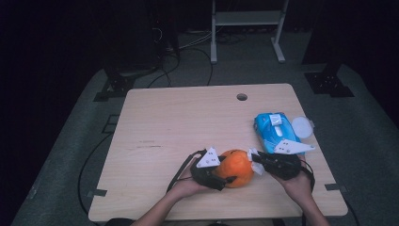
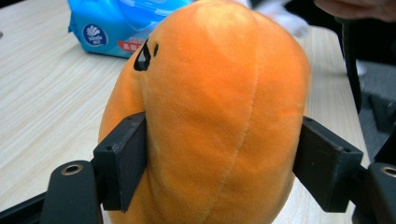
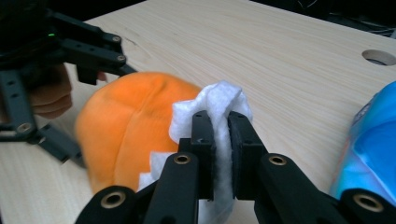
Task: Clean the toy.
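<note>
Orange plush toy point(image 1: 235, 167): on worktop point(image 1: 188, 122), clamped by our left gripper point(image 1: 225, 180); our right gripper point(image 3: 221, 140) pinches white wipe point(image 3: 219, 100).

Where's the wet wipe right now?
Pinched in the right gripper, the white wipe sits against the orange plush toy, left of the blue pack.

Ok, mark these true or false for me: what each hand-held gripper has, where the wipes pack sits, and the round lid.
1. The left hand-held gripper clamps the orange plush toy. True.
2. The right hand-held gripper is open and empty. False: it is shut on a white wipe.
3. The blue wipes pack lies on the table. True.
4. The white round lid sits on the plush toy. False: it lies beside the wipes pack.
</note>
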A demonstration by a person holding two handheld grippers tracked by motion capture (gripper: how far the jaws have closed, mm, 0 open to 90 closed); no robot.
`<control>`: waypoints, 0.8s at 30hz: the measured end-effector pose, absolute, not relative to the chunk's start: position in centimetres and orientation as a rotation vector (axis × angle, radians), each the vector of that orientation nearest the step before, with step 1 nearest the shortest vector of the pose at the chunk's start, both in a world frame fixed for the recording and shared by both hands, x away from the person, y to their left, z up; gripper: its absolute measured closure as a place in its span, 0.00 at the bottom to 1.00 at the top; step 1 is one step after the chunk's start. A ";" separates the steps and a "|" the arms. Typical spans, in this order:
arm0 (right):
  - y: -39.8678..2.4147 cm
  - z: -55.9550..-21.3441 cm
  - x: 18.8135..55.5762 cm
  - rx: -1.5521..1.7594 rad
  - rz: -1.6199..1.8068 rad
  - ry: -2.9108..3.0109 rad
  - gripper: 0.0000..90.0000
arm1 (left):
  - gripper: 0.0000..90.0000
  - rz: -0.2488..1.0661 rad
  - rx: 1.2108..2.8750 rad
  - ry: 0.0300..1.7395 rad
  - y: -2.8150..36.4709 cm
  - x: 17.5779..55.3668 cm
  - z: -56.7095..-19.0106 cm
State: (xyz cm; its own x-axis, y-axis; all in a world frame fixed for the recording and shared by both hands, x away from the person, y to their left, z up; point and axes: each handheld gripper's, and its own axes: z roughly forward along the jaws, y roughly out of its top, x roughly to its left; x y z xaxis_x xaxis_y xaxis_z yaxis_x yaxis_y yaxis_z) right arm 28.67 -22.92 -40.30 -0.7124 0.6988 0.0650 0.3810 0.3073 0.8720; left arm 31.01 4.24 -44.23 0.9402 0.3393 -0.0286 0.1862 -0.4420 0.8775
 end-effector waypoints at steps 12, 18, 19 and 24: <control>-20.3 -39.2 27.1 0.806 1.366 2.281 0.90 | 0.26 0.110 1.968 0.514 5.2 32.2 -44.3; -20.9 -39.3 27.0 0.827 1.342 2.286 0.90 | 0.25 0.055 1.916 0.587 5.7 32.8 -44.5; -20.8 -39.3 26.9 0.820 1.344 2.290 0.90 | 0.25 0.044 1.904 0.607 5.8 32.9 -44.5; -18.6 -39.0 26.6 0.745 1.319 2.325 0.90 | 0.25 0.126 1.953 0.552 4.6 32.0 -44.2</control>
